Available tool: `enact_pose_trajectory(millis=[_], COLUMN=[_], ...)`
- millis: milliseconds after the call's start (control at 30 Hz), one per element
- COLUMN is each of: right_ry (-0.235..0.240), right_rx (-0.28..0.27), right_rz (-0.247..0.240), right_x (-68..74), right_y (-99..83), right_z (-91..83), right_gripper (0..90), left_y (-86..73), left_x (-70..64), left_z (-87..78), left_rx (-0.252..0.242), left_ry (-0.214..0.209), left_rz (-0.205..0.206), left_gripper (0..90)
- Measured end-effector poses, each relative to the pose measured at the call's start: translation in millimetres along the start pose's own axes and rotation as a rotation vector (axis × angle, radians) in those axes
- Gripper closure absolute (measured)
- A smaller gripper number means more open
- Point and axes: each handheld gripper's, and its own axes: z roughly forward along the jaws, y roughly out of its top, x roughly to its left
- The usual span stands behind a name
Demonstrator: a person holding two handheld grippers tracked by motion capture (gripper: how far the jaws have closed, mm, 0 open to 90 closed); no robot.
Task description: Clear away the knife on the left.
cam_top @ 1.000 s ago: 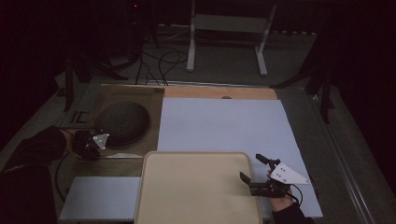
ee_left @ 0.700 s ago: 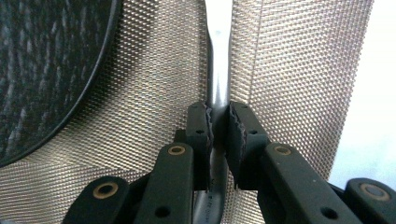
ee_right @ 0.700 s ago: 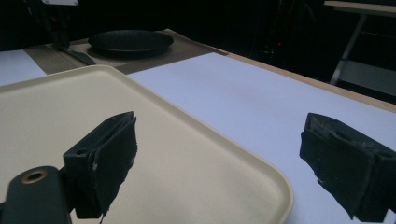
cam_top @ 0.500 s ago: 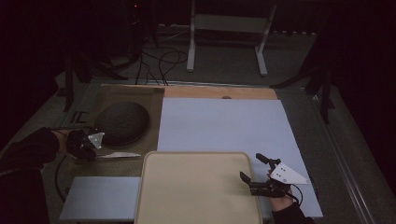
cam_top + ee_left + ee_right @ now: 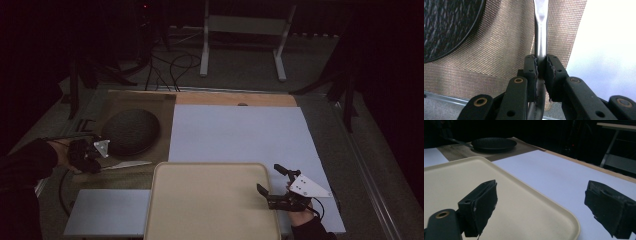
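Note:
My left gripper (image 5: 98, 162) is at the table's left edge, shut on the handle of a silver utensil (image 5: 127, 164) that lies pointing right across a brown mesh mat (image 5: 166, 107). In the left gripper view the jaws (image 5: 541, 65) pinch the utensil's (image 5: 541, 30) narrow handle, and its far end runs out of the top of the picture. My right gripper (image 5: 268, 178) stands open over the right rim of a cream tray (image 5: 210, 205). In the right gripper view, nothing lies between the spread jaws (image 5: 544, 195) above the tray's (image 5: 524, 202) corner.
A dark round woven disc (image 5: 131, 131) sits on the mesh mat, just beyond the utensil. A large white sheet (image 5: 240, 130) covers the table's middle and right, and a smaller white sheet (image 5: 105, 212) lies at front left. Stands and cables occupy the dark floor beyond the table.
My left gripper has shifted a little to the left, drawing the utensil with it. The right gripper has stayed put and open.

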Motion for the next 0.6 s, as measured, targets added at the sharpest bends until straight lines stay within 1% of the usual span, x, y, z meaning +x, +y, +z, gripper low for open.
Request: enact_pose_trajectory(millis=[33,67,100,133,200,233,267,300,367,400,433,467,533,567,600], right_ry=[0.001,0.002,0.002,0.003,0.004,0.004,0.005,0.006,0.006,0.007,0.009,0.009,0.008,0.008,0.007], right_rx=[-0.001,-0.003,-0.002,-0.003,-0.002,-0.002,-0.002,-0.004,-0.005,-0.007,-0.009,-0.01,-0.011,-0.011,-0.012], right_rz=[0.0,-0.002,-0.002,-0.003,-0.002,-0.002,-0.002,-0.002,-0.002,-0.002,0.0,-0.001,-0.001,0.001,0.003], right_x=[0.1,0.0,0.2,0.3,0.4,0.4,0.3,0.3,0.7,0.6,0.5,0.6,0.5,0.3,0.2], right_y=[0.0,0.1,0.3,0.4,0.4,0.4,0.5,0.6,1.1,1.2,1.4,1.4,1.3,1.3,1.3], right_z=[0.0,0.1,0.2,0.2,0.5,0.6,0.7,0.7,0.6,0.5,0.2,0.1,-0.3,-0.4,-0.3], right_gripper=[10.8,10.9,10.9,10.8,10.9,10.9,10.9,10.8,10.9,10.9,10.8,10.9,10.9,10.9,10.9], left_y=[1.7,3.1,5.0,6.3,10.2,11.7,13.1,14.4,16.5,18.7,20.0,21.8,25.2,26.9,29.5], left_x=[-1.4,-2.9,-3.6,-4.7,-6.8,-8.4,-9.9,-11.5,-13.3,-15.2,-15.9,-17.1,-19.9,-21.5,-23.0], left_z=[-0.6,-1.5,-2.8,-3.8,-6.1,-6.7,-7.6,-8.4,-9.6,-10.9,-11.4,-12.3,-14.6,-15.7,-17.4], left_rx=[0.004,-0.002,-0.002,-0.008,0.004,0.005,0.007,0.002,-0.015,-0.022,-0.022,-0.02,-0.036,-0.041,-0.055], left_ry=[-0.005,0.002,-0.009,-0.012,-0.013,-0.008,-0.017,-0.021,-0.033,-0.027,-0.032,-0.032,-0.039,-0.035,-0.046], left_rz=[-0.006,-0.013,-0.031,-0.04,-0.075,-0.075,-0.08,-0.077,-0.102,-0.114,-0.127,-0.129,-0.148,-0.146,-0.156], left_gripper=[79.9,79.9,79.9,79.9,79.9,79.9,79.9,79.9,79.9,79.9,79.9,79.8,79.9,79.8,79.8])
